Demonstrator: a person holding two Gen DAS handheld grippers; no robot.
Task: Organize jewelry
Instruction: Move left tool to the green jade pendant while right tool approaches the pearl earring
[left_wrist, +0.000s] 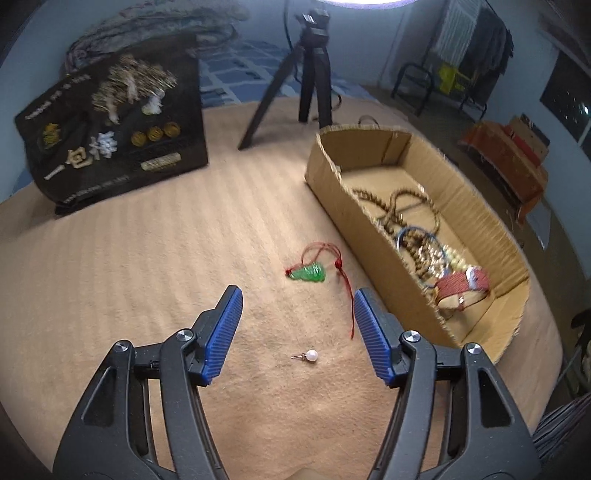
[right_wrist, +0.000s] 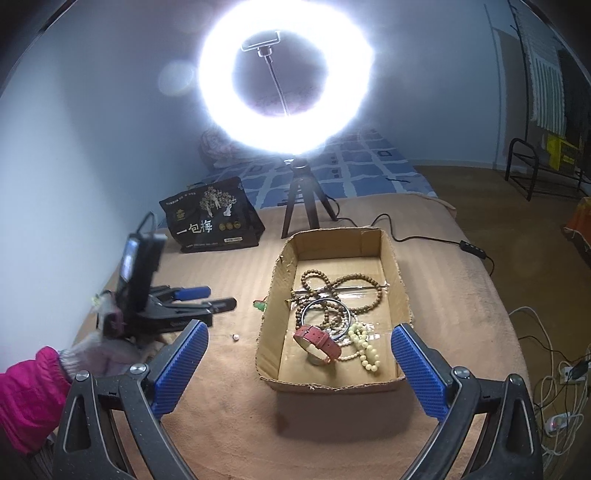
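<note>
- Left wrist view: the left gripper (left_wrist: 297, 295) hangs spread with nothing between its fingers, over a pearl earring (left_wrist: 309, 356) on the tan blanket (left_wrist: 147, 277); a green pendant (left_wrist: 308, 274) lies just beyond.
- The right gripper (right_wrist: 299, 341) is spread, empty, before the cardboard box (right_wrist: 267, 347) holding beads (right_wrist: 332, 284) and a red watch (right_wrist: 319, 341).

Tan ribbed blanket (left_wrist: 147, 258); brown cardboard box (right_wrist: 400, 291). Green pendant (left_wrist: 308, 274) w/ red cord, white pearl stud (left_wrist: 312, 356). Red watch strap (right_wrist: 320, 341), cream beads (right_wrist: 364, 341), brown beads (right_wrist: 332, 284). Black bag (right_wrist: 212, 218), gold print. Blue ribbed gripper pads (left_wrist: 227, 332).

Bedroom (bed (right_wrist: 369, 162), hanging clothes (left_wrist: 491, 40))
</note>
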